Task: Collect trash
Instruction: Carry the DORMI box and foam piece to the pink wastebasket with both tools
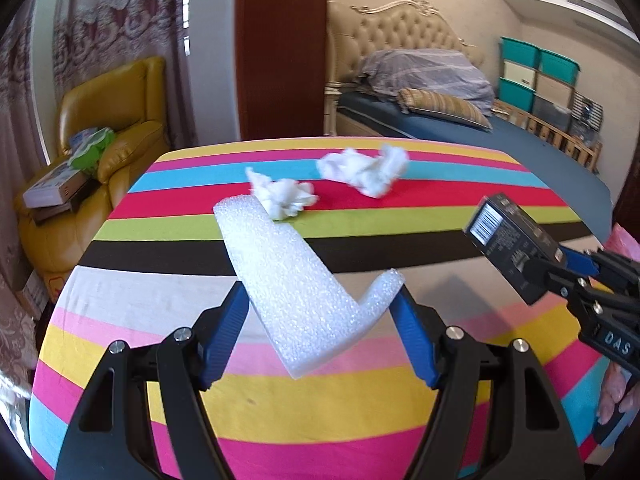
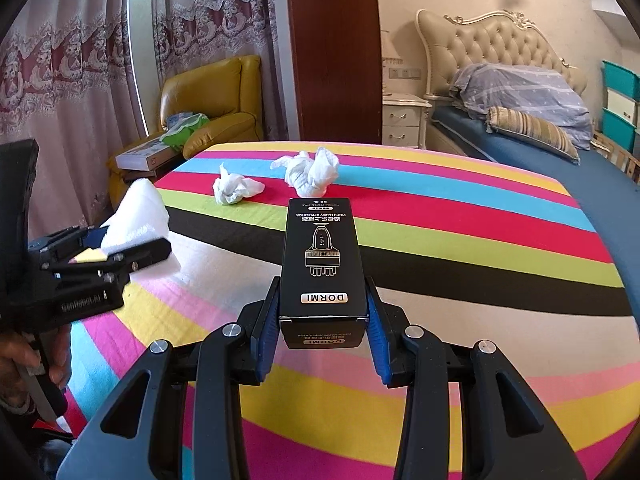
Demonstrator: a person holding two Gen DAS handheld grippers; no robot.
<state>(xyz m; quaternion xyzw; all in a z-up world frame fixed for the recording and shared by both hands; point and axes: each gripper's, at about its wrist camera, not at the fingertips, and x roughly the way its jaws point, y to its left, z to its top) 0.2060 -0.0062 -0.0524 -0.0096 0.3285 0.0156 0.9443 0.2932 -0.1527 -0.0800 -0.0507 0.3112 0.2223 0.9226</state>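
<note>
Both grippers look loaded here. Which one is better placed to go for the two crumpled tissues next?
Neither yet: left gripper grips the foam piece, right gripper the black box. Probably left afterwards; the tissues lie straight ahead.

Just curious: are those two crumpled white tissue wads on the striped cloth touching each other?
Apart. The right wrist view shows striped cloth between the smaller crumpled white tissue wad and the larger one.

Rainbow-striped cloth-covered table (image 1: 280, 412) in front. Behind, left: mustard-yellow leather armchair (image 1: 120, 120) w/ flat cardboard boxes (image 1: 56, 188) on it. Right: blue-sheeted bed (image 2: 532, 160) w/ tufted beige headboard (image 2: 492, 44), striped bolster pillow (image 2: 532, 132).
</note>
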